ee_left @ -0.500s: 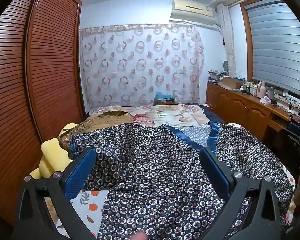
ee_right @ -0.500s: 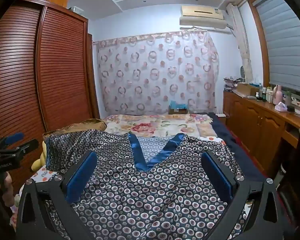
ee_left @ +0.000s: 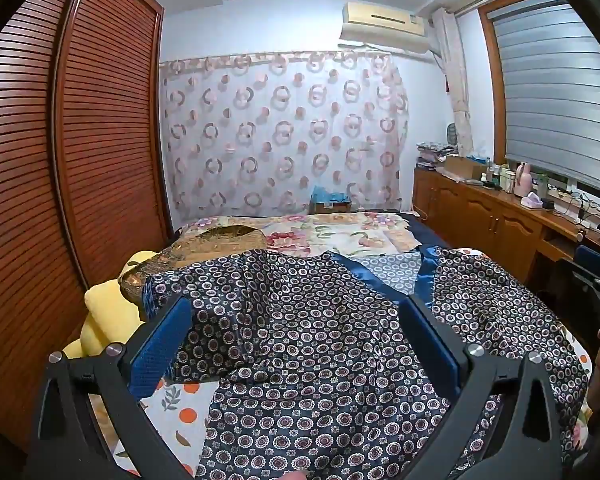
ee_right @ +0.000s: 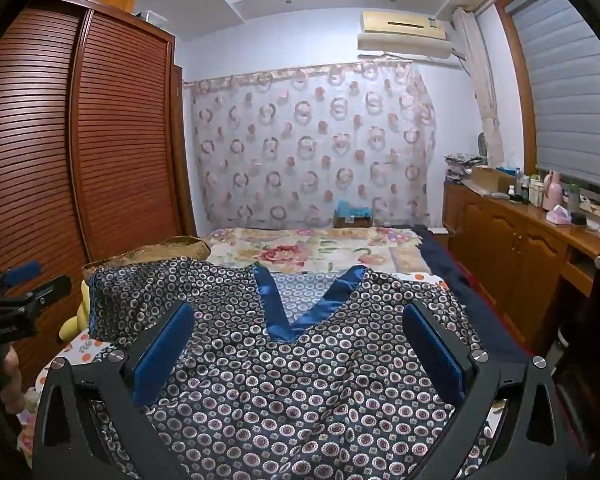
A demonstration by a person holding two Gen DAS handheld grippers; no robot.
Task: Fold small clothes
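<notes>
The left gripper [ee_left: 296,344] is held with its blue-padded fingers [ee_left: 160,348] spread wide, nothing clasped between them, above the patterned garment [ee_left: 308,344]. The right gripper [ee_right: 300,348] is likewise released, its fingers [ee_right: 164,352] set far apart over the same cloth, just below the blue-trimmed V neckline [ee_right: 296,312]. Whether either one's pads brush the fabric cannot be told from these views. The garment is spread across the near end of the bed [ee_right: 320,248], over a floral cover. A yellow plush toy [ee_left: 108,316] is seen at the bed's left edge, beside the slatted wardrobe [ee_left: 80,160]. A wooden cabinet [ee_right: 512,248] is ranged along the right wall, and a ring-patterned curtain [ee_right: 312,148] is hung behind the bed.
</notes>
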